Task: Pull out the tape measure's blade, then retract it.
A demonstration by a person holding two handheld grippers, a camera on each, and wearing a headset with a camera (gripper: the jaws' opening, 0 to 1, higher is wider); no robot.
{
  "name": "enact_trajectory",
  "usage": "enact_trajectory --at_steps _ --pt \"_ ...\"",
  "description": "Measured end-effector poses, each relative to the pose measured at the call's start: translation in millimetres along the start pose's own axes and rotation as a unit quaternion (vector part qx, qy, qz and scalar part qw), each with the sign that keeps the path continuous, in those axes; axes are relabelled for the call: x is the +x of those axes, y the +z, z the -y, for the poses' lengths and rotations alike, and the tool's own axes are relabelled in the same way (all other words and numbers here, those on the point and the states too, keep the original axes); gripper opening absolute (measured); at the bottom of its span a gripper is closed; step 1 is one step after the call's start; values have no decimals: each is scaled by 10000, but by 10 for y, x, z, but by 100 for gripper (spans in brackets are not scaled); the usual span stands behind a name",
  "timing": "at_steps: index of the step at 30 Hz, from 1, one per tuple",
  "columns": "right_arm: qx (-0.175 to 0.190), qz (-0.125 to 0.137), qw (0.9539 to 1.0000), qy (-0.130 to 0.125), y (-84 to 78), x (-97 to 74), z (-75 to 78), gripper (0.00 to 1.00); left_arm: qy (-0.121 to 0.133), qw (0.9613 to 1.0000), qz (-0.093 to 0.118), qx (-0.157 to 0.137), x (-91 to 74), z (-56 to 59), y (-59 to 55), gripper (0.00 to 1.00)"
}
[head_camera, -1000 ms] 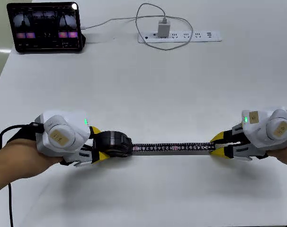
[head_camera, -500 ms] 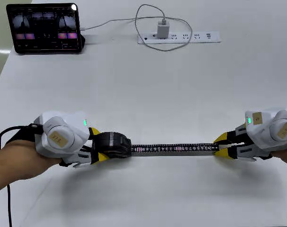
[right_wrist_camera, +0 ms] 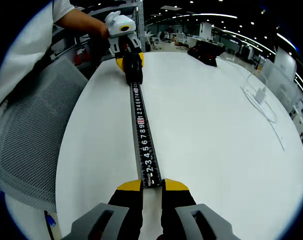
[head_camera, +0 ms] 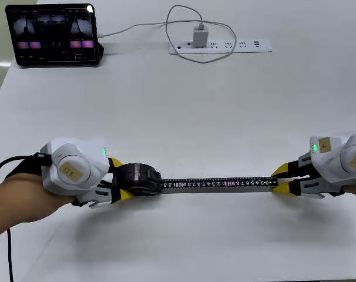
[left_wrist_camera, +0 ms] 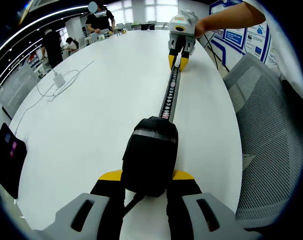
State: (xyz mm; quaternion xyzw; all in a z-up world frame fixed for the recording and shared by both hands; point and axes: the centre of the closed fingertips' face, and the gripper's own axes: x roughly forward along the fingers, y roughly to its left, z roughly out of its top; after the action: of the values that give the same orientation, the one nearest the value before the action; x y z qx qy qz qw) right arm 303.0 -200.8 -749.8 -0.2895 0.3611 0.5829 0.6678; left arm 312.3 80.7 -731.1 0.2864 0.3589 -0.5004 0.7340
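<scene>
Black tape measure (head_camera: 140, 179) held in my left gripper (head_camera: 120, 178), blade (head_camera: 219, 184) pinched in my right gripper (head_camera: 281, 182); pull-out looks done, retraction left.

Quick count: two in my hands, the left hand-held gripper (head_camera: 122, 178) and the right hand-held gripper (head_camera: 279, 180), plus one tape measure (head_camera: 140, 179). On the one surface (head_camera: 195, 117), one tablet (head_camera: 53, 34) upper left, and top center one power strip (head_camera: 225, 46), one charger (head_camera: 200, 36) and one cable (head_camera: 184, 12).

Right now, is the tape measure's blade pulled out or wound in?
Out. The blade stretches from the case in the left gripper to the right gripper pinching its tip.
</scene>
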Motion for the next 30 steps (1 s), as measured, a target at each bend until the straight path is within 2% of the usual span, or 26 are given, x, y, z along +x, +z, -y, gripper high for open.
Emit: enact_trajectory --at_steps 5,12,22,24,27,30 --pt "-44 -42 10000 -31 15 3 -6 10 15 10000 -14 -7 1 -3 -1 27" --pt "112 -71 9999 -47 22 2 -8 11 29 10000 -31 -6 1 -1 6 28" --pt "51 -118 9999 -77 18 4 -16 12 47 10000 -41 18 6 1 11 28" --pt "215 -60 9997 -42 33 6 -28 12 54 10000 -47 13 4 1 8 29" --pt "247 27 9997 -53 65 -15 -9 14 90 9999 -35 47 -1 9 10 29" --pt "210 -35 9998 -44 55 -4 -15 16 99 9999 22 -63 -9 17 22 30"
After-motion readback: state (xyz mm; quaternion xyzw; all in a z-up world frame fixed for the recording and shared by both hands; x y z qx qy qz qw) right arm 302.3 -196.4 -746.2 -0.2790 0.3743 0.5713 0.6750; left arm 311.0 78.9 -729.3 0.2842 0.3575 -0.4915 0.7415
